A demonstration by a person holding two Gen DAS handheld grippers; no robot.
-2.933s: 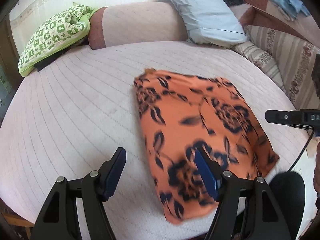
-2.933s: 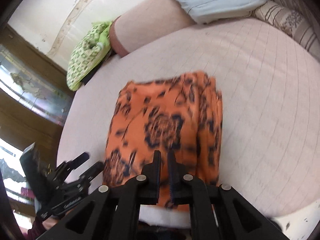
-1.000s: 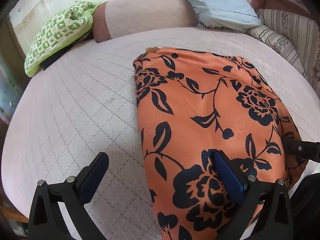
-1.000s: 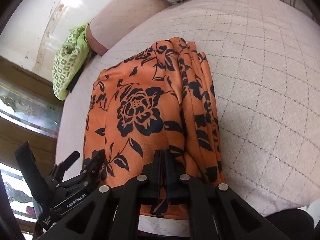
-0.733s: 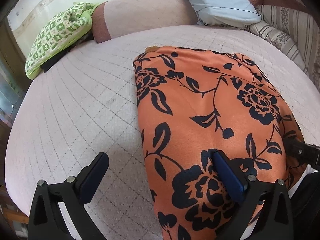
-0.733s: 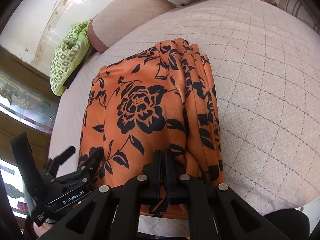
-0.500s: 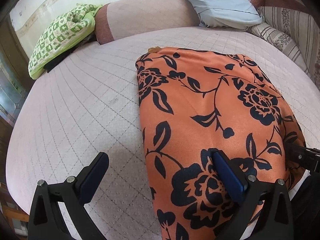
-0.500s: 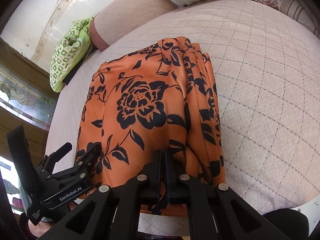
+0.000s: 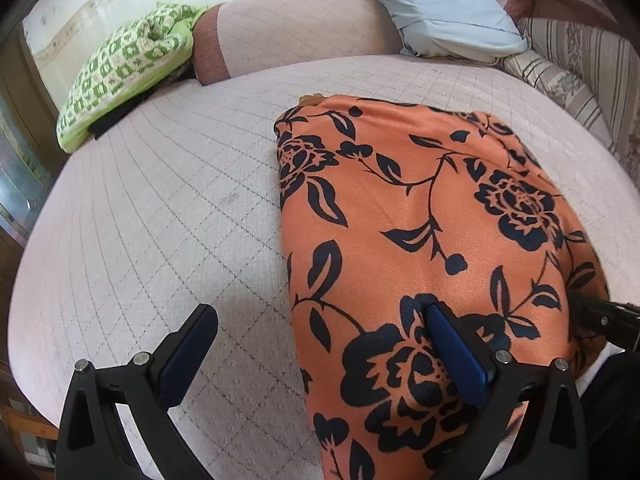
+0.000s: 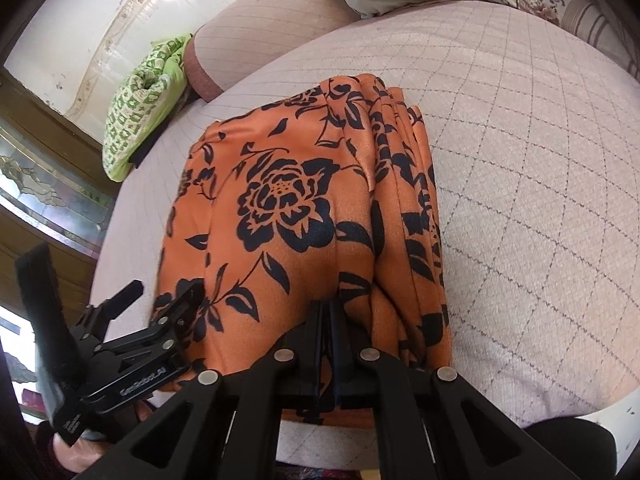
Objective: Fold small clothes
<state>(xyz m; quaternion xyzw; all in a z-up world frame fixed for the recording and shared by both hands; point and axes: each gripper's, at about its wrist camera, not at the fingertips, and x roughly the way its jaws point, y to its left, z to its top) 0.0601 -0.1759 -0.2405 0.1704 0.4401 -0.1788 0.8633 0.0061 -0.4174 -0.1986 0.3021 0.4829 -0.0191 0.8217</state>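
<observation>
Orange floral garment point(image 9: 420, 216) is lying partly folded mid-frame; right gripper point(image 10: 326, 316) is pinching its near hem, left gripper point(image 9: 320, 344) is gaping wide; more folds probably remaining.

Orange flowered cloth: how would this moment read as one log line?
task: fold | orange cloth: on bed | right gripper: shut on its near edge | left gripper: open

Quilted pink mattress point(image 9: 160, 208); green-check pillow point(image 9: 124, 68) at far-left edge; lt-blue pillow point(image 9: 436, 4) behind; striped cushion point(image 9: 560, 80) at right.
</observation>
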